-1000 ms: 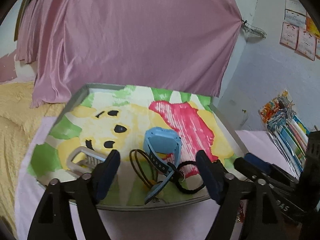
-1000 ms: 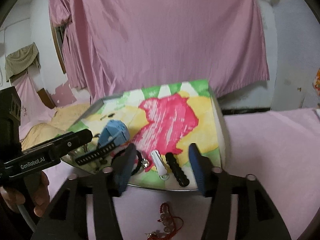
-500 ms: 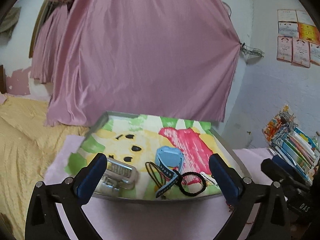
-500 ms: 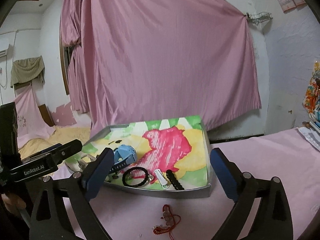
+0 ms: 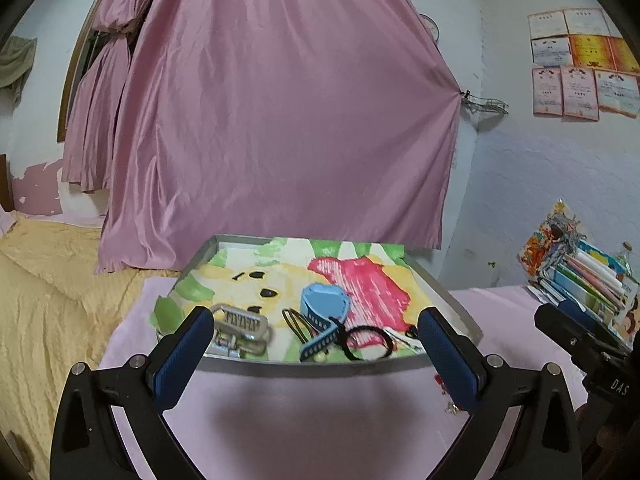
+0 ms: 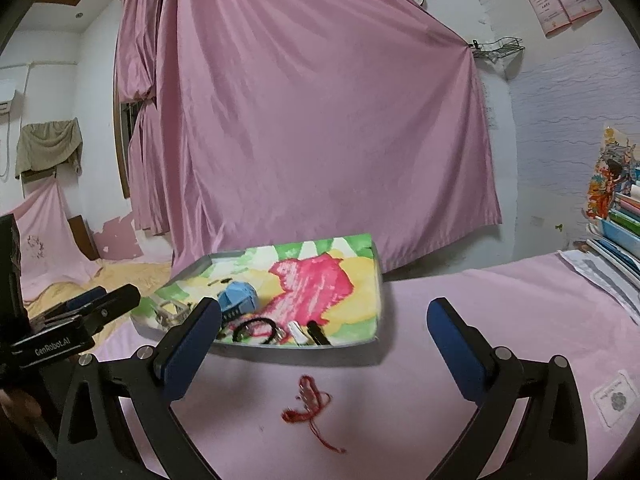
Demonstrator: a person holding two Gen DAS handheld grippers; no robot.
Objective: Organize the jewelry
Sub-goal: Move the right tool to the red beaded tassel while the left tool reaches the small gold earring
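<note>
A metal tray lined with a cartoon picture sits on the pink cloth; it also shows in the right wrist view. In it lie a blue watch, a silver watch band, a black bead bracelet and thin dark loops. A red string bracelet lies on the cloth in front of the tray. My left gripper is open and empty, pulled back in front of the tray. My right gripper is open and empty, above the red bracelet.
A stack of books and papers stands at the right. A yellow bedspread lies to the left. A pink curtain hangs behind the tray. A white card lies on the cloth at the right.
Both grippers have opened wide and pulled back from the tray. The silver band now lies in the tray's front left.
</note>
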